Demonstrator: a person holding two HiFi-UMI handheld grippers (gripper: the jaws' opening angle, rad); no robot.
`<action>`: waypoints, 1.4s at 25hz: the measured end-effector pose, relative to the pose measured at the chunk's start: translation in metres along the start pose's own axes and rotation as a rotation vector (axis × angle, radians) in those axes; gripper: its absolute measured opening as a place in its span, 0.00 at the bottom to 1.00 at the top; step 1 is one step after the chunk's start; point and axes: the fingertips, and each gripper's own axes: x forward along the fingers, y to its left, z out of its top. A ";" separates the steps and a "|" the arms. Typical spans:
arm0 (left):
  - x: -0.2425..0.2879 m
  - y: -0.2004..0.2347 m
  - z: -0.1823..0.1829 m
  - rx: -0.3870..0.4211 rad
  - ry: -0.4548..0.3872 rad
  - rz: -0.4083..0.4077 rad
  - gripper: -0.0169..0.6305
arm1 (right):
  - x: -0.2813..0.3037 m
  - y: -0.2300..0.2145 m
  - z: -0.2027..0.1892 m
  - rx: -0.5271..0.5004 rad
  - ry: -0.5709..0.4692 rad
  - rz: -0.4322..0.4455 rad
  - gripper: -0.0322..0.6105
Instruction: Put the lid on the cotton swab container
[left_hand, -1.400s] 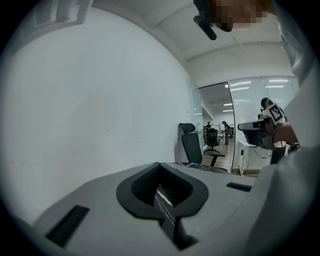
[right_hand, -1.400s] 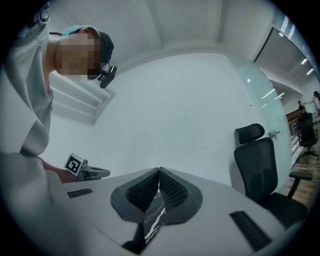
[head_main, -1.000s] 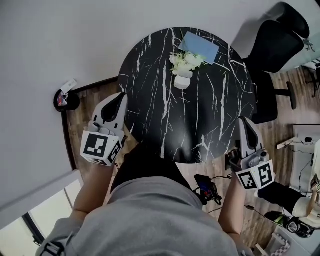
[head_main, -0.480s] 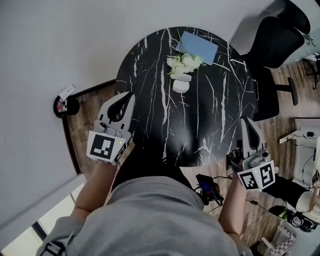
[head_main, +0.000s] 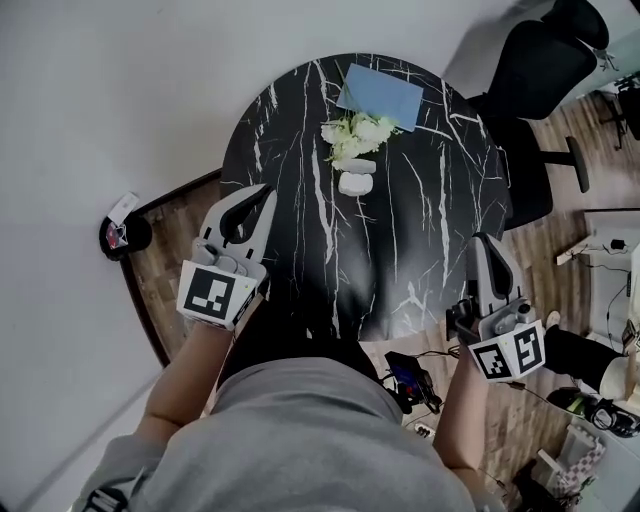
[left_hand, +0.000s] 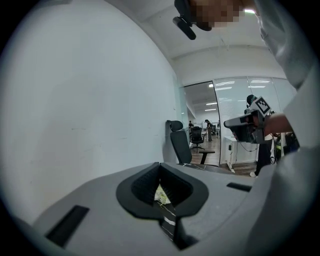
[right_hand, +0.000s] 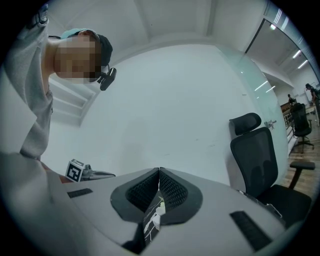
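Well, lidding not begun
Left gripper (head_main: 262, 196) and right gripper (head_main: 481, 243), jaws pressed together, empty, at the table (head_main: 400, 230) edge

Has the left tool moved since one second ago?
Yes. The left tool has moved toward the table: its tip was at the table's left edge, and now it reaches over the dark top.

Left gripper (head_main: 252, 203) and right gripper (head_main: 483, 252) (each gripped in a hand) are empty, fingers (left_hand: 160, 172) pressed together, pointing forward.
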 end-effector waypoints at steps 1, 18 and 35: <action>0.003 0.001 -0.003 0.006 0.012 -0.014 0.04 | 0.003 0.001 -0.001 0.001 0.002 -0.001 0.09; 0.041 0.013 -0.027 0.016 0.048 -0.126 0.04 | 0.040 -0.005 -0.041 0.048 0.072 -0.016 0.09; 0.106 -0.043 -0.129 0.040 0.247 -0.426 0.22 | 0.049 -0.018 -0.094 0.087 0.154 -0.029 0.09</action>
